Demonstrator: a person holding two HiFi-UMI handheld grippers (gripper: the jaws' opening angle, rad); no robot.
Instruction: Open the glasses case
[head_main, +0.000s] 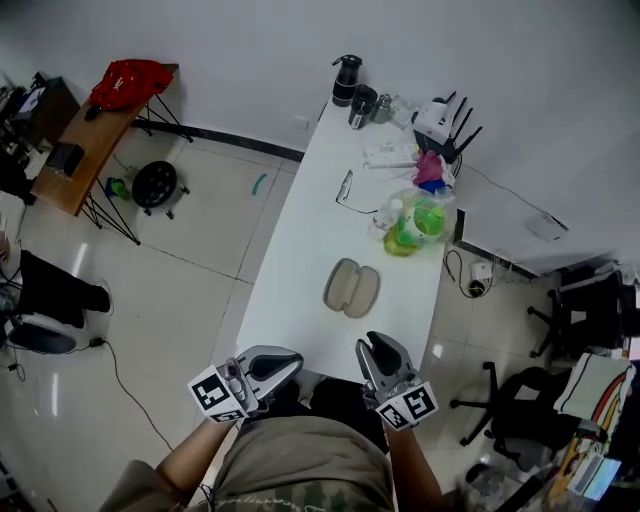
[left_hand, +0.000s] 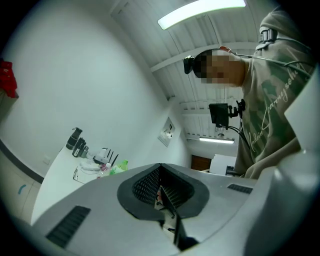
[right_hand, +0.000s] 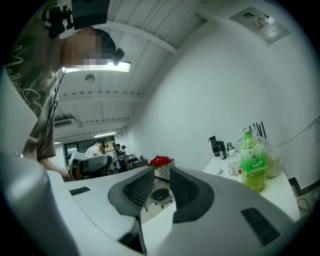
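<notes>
From the head view, the grippers sit closest in, held low at the table's near edge. The left gripper (head_main: 288, 360) looks pressed together; the right gripper (head_main: 382, 347) stands spread. The case (head_main: 351, 287) lies on the white table (head_main: 300, 250) ahead of both and well apart from them. It is nearer the right gripper, just to that one's left. It is a smooth beige shell, seen as two rounded lobes side by side, with their long axis running away from the grippers. I'd judge it may already lie open, but I can't be sure.

In the left gripper view, the left gripper (left_hand: 160, 169) has dark ribbed pads that meet at the tips with nothing between them. No case is in sight.

In the right gripper view, the right gripper (right_hand: 161, 174) has its jaws parted and empty. A green plastic bottle (right_hand: 252, 159) stands ahead to its right. There is no case here either.
</notes>
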